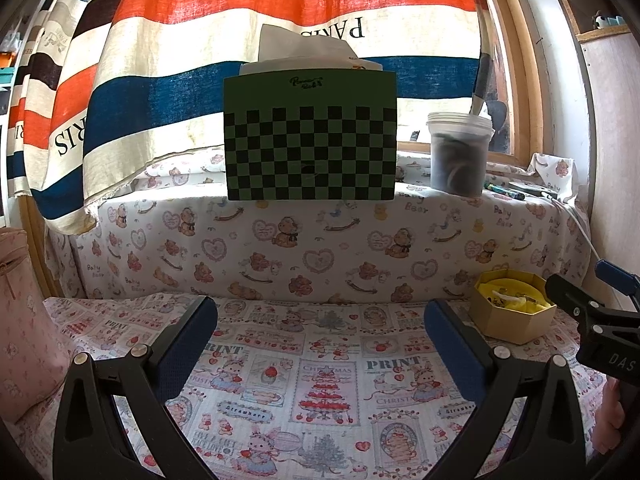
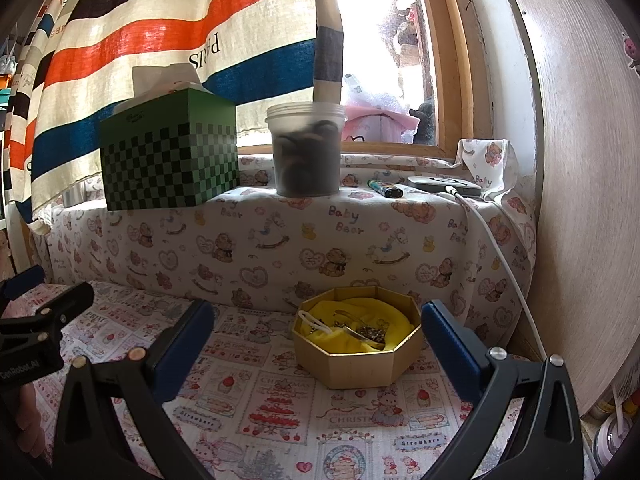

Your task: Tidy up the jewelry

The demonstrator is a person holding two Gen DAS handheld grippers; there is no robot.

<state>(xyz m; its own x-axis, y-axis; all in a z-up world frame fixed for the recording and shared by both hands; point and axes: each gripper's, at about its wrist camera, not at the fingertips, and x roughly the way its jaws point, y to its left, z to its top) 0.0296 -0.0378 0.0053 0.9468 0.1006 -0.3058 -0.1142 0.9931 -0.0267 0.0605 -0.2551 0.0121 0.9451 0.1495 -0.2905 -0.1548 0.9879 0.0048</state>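
the left gripper (image 1: 320, 340) hovers over the printed cloth (image 1: 320, 392), its two blue-padded fingers (image 1: 188, 344) spread wide with nothing between them. the right gripper (image 2: 318, 344) is spread just as wide and grips nothing; the gold octagonal box (image 2: 360, 364) sits on the cloth in the far part of the gap between its fingers, nearer the right one, and touches neither.

in the left wrist view that box (image 1: 512, 316) lies far right on the cloth, close under the raised ledge, with the right gripper's black body (image 1: 588, 312) just beside it on the right. a yellow cloth (image 2: 360, 312) lines the box. on it rests a heap of small metallic jewelry (image 2: 368, 332), with a white loop (image 2: 316, 322) at its left. the heap's long axis runs roughly left to right; single pieces are too small to tell which way they point.

on the ledge, left to right: a green checkered tissue box (image 2: 168, 160), a clear plastic tub (image 2: 306, 148) of dark items, a lighter (image 2: 386, 189), and a flat grey device (image 2: 444, 186) with a white cable (image 2: 504, 264) trailing down. a striped curtain (image 2: 160, 28) hangs behind.
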